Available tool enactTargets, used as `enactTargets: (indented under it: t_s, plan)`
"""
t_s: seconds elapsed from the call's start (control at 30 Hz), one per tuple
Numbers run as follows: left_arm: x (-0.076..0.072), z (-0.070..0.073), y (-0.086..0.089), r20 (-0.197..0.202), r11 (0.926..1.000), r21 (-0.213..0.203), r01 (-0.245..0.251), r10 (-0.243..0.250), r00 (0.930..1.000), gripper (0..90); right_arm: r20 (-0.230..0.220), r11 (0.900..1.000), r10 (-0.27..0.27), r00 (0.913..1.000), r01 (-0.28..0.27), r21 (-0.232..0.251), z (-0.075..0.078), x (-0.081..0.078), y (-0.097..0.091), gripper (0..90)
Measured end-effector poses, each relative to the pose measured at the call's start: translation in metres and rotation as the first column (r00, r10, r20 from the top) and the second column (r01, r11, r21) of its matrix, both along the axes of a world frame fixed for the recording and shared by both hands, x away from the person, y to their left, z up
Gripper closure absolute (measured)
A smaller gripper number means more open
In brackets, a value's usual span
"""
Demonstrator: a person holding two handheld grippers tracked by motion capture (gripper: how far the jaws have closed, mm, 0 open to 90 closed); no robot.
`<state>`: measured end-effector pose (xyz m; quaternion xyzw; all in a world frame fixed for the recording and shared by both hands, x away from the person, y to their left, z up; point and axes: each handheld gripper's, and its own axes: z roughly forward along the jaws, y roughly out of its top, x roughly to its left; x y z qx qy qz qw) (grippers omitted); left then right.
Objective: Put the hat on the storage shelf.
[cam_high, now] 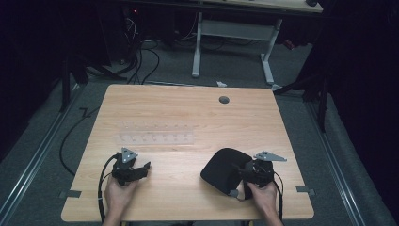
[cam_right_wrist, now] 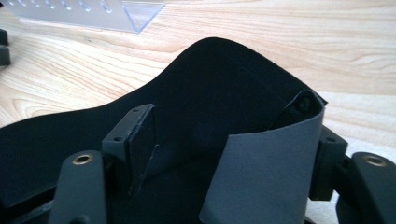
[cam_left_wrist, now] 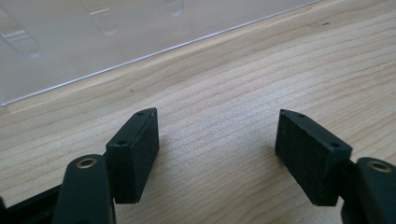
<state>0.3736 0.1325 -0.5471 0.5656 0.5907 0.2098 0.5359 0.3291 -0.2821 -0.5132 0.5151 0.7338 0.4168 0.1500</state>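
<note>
A black flexible mat (cam_high: 217, 170) lies on the wooden table (cam_high: 188, 113) at the front right. My right gripper (cam_high: 236, 172) reaches over its right side, jaws pointing left. In the right gripper view the mat (cam_right_wrist: 210, 84) has its near edge curled up, grey underside (cam_right_wrist: 261, 182) showing, and that flap leans against the right jaw. The right gripper (cam_right_wrist: 233, 140) stands open around the flap, with a wide gap to the left pad (cam_right_wrist: 142, 140). My left gripper (cam_high: 145, 168) rests at the front left, and in its own view the left gripper (cam_left_wrist: 217, 140) is open over bare wood.
A clear plastic rack (cam_high: 155, 134) with small moulded pockets lies flat across the table's middle left; its edge (cam_left_wrist: 93, 42) is just beyond the left jaws, and its corner (cam_right_wrist: 140, 14) lies beyond the mat. A grey cable hole (cam_high: 224, 100) sits near the far edge. Another desk stands behind.
</note>
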Motion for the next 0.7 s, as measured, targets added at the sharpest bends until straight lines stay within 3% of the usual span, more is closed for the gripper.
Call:
enactTargets:
  t_s: [0.37, 0.7]
  plan:
    - [0.0, 0.0, 0.0, -0.001, 1.0, 0.002, 0.001, -0.001, 1.0, 30.6, -0.034, 0.9996, 0.021, 0.9992, -0.02, 0.022, -0.012, -0.002, -0.003, 41.9]
    - [0.0, 0.0, 0.0, -0.002, 1.0, 0.0, 0.0, 0.0, 1.0, 30.5, -0.021, 0.9947, 0.091, 0.9956, -0.09, 0.05, -0.015, -0.009, -0.009, 63.7]
